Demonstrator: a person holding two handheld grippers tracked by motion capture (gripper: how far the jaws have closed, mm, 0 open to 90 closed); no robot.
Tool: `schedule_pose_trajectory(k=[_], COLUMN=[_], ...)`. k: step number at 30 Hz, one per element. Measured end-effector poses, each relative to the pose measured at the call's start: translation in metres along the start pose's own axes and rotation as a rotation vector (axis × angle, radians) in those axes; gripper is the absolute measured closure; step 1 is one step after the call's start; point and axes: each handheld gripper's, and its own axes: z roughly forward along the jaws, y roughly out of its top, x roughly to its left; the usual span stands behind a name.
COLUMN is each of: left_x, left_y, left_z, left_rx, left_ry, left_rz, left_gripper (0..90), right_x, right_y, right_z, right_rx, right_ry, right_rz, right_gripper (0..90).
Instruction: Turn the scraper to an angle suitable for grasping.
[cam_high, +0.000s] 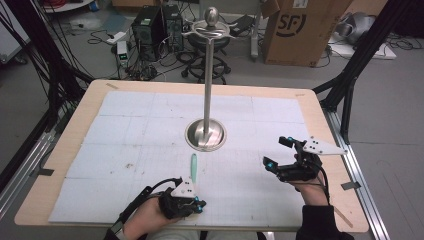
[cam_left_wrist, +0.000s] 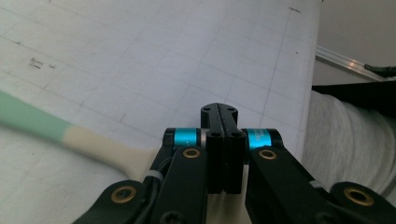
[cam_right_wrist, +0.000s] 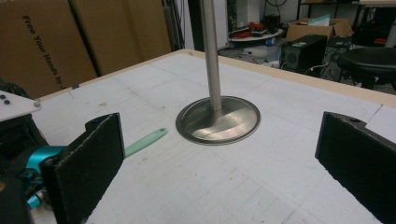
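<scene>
High view: the left claw (cam_high: 192, 202) sits at about 6 o'clock on the worktop (cam_high: 65, 150), near its front edge, pointing toward 12. Its jaws are clenched on the near end of a spatula (cam_high: 193, 167) with a mint-green handle, which lies flat on the white gridded mat (cam_high: 130, 130) and points from the claw toward 12 o'clock. Beyond the handle's far end, near the middle of the mat, stands a steel stand (cam_high: 206, 132), a round dished base with a tall upright pole ending in a knob. The right claw (cam_high: 277, 152) is at roughly 4 o'clock, well apart from the spatula, jaws spread and nothing between them.

Left gripper view: the left claw (cam_left_wrist: 219, 112) shows its two black jaws pressed together. The spatula (cam_left_wrist: 88, 142) runs out toward 9 o'clock, a cream blade passing under the jaws and a green handle farther off, flat on the mat (cam_left_wrist: 187, 56).

Right gripper view: the right claw (cam_right_wrist: 219, 154) is released, its two black pads standing wide at 8 and 4 o'clock over bare mat (cam_right_wrist: 224, 177). The stand (cam_right_wrist: 217, 119) is at 12 o'clock ahead, and the spatula (cam_right_wrist: 147, 140) lies at about 10 o'clock, leading toward the left claw (cam_right_wrist: 28, 163) at 9.
</scene>
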Motion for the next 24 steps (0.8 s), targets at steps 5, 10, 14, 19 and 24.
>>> schedule_pose_trajectory(k=[5,10,14,19,24], left_x=[0.001,0.005,0.010,0.018,0.023], left_y=[-0.005,-0.013,-0.019,-0.024,-0.019], left_z=[-0.008,-0.019,-0.029,-0.041,-0.039], left_rx=[0.018,0.019,0.013,-0.005,-0.031], left_ry=[0.003,0.013,0.026,0.046,0.061], left_rz=[0.014,-0.004,-0.016,-0.052,-0.091], left_gripper=[89.9,89.9,89.9,89.9,89.9], right_x=[0.000,0.000,0.000,0.000,0.000], right_y=[0.000,-0.001,-0.001,-0.002,-0.002], right_z=[0.000,0.000,0.001,0.002,0.004], right_rx=[0.000,0.001,0.004,0.007,0.015], right_ry=[0.001,-0.001,-0.002,0.000,0.003], right_rz=[-0.002,0.001,0.004,0.000,-0.002], right_gripper=[0.5,0.5,0.5,0.5,0.5])
